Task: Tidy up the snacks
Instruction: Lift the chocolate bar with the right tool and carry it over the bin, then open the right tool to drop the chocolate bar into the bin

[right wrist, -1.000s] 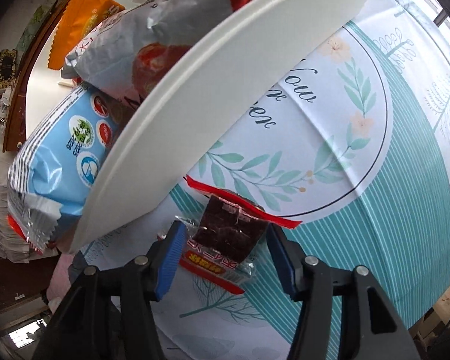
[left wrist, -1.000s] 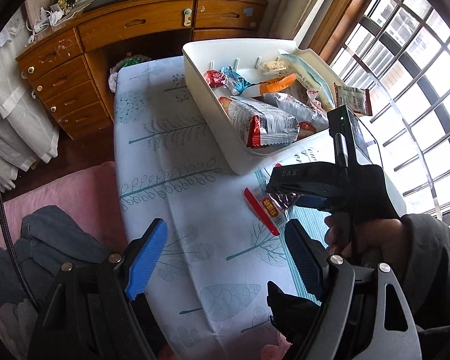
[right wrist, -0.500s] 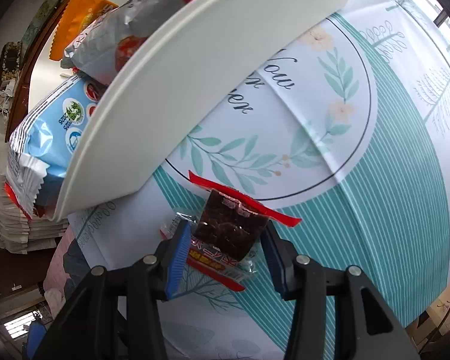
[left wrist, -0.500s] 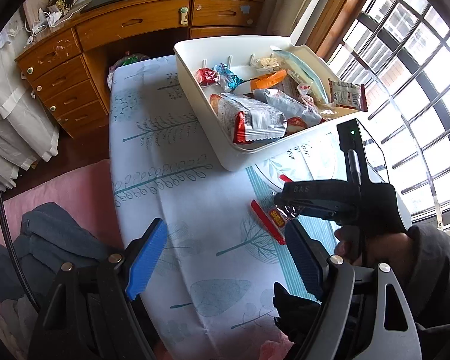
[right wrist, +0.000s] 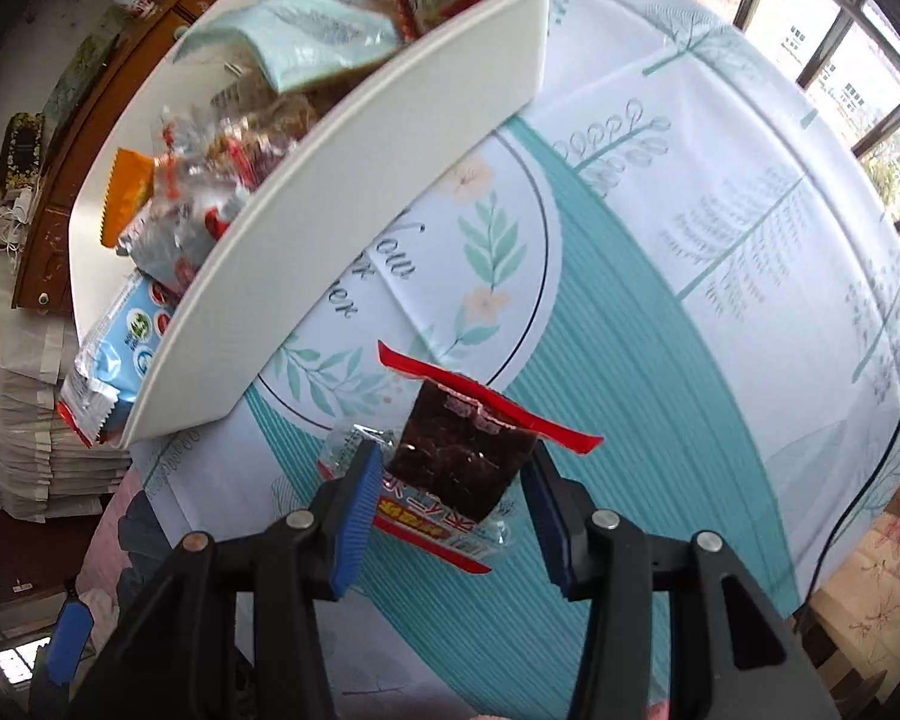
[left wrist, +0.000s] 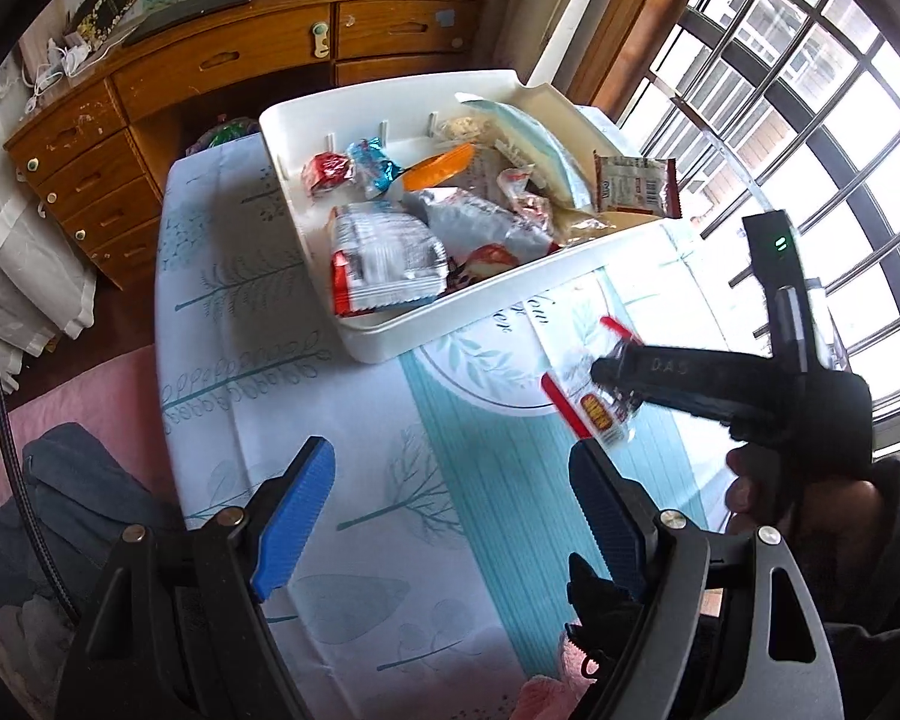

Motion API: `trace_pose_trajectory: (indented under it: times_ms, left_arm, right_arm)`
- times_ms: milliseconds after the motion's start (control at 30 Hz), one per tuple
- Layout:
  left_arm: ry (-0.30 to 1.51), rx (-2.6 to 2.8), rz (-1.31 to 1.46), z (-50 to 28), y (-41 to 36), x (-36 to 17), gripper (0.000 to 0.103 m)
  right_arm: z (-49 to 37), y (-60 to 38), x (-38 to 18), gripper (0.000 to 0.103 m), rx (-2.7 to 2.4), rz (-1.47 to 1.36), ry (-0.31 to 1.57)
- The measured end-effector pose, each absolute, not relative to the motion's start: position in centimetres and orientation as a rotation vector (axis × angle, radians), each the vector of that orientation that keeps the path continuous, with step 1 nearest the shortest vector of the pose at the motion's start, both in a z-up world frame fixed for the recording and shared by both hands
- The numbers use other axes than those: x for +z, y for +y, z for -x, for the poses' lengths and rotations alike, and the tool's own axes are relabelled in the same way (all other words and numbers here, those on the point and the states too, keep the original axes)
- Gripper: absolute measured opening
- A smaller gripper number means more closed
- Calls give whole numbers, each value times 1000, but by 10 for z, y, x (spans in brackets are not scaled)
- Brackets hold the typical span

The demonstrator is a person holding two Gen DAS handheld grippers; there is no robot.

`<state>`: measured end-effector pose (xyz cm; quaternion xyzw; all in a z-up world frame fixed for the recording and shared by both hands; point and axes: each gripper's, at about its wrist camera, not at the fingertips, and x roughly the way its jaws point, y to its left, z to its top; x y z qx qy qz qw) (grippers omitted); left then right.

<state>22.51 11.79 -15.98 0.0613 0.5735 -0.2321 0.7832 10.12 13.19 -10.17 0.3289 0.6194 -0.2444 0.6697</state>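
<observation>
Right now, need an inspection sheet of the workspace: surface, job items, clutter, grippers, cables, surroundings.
Surface: table under a white and teal leaf-print cloth.
Job's things: white bin full of mixed snack packs; dark snack packet with red seals held off the cloth, near the bin's front wall.
Clutter: nothing seen loose on the cloth.
Grippers: right gripper shut on the packet, blue fingers pressing both sides; left gripper open, holding nothing.
Cables: black cable past the table's edge in the right view.
Surroundings: wooden desk with drawers behind the table, barred window, stacked papers.
</observation>
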Motion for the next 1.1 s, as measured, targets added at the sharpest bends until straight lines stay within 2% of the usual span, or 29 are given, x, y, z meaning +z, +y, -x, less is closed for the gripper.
trace_pose_trajectory:
  times_ms: [467,1100]
  left_arm:
    - [1211,-445,-93,-217,52,-153,79]
    - [1153,-133,31,-214,40,-140,79]
  right_arm:
    - [-113,63,-16,48,-364,-431,1091]
    - [-166,13,-11,48,-84,-227,916]
